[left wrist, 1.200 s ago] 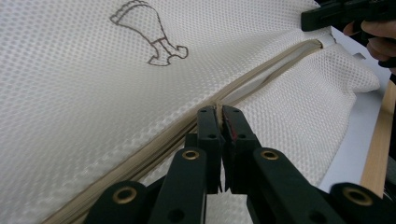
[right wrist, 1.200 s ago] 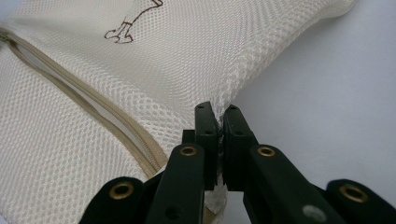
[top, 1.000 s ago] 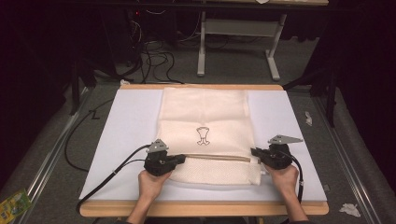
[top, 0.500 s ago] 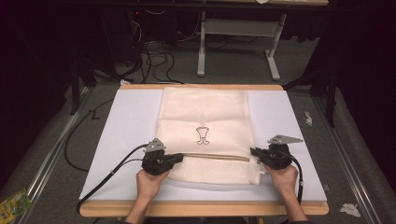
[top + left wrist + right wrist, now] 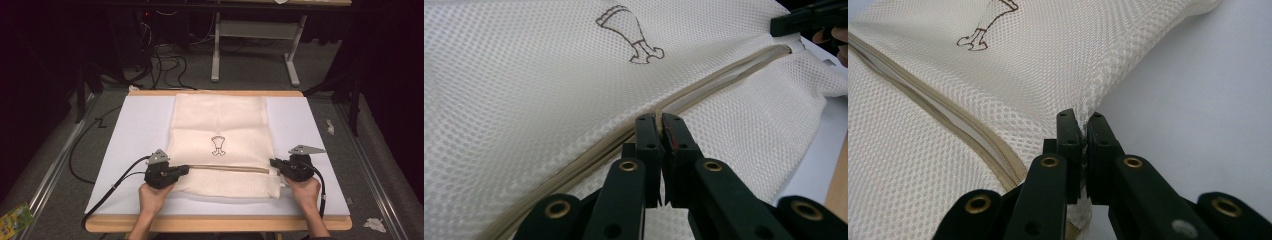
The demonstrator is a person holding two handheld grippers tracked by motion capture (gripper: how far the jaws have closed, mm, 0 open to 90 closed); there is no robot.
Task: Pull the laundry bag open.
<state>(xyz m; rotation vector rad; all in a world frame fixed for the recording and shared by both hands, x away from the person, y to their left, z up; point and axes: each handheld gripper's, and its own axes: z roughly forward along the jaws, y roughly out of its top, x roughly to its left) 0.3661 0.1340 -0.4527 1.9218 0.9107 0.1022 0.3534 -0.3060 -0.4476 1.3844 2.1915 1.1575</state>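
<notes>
While a person's two hands rest at the near edge of the table (image 5: 60,165), each holds a gripper clamped on a cream mesh laundry bag (image 5: 220,125) that lies flat on the white table cover. The left gripper (image 5: 184,170) has its jaws pinched together on the tan zipper (image 5: 225,168), apparently at the slider, though the slider itself is hidden between them; in the left gripper view (image 5: 658,120) the zipper band runs straight out from the tips. The right gripper (image 5: 273,162) is closed on a fold of mesh at the bag's right edge (image 5: 1082,117), just beyond the zipper's end. The step in hand looks like working the zipper: one tool anchors the bag, the other must draw the slider steadily along the band without letting the cloth bunch. The zipper runs left to right across the near part of the bag; the bag's long axis runs away from the person, its far end reaching the table's far edge, with a small drumstick drawing (image 5: 218,145) just past the zipper
</notes>
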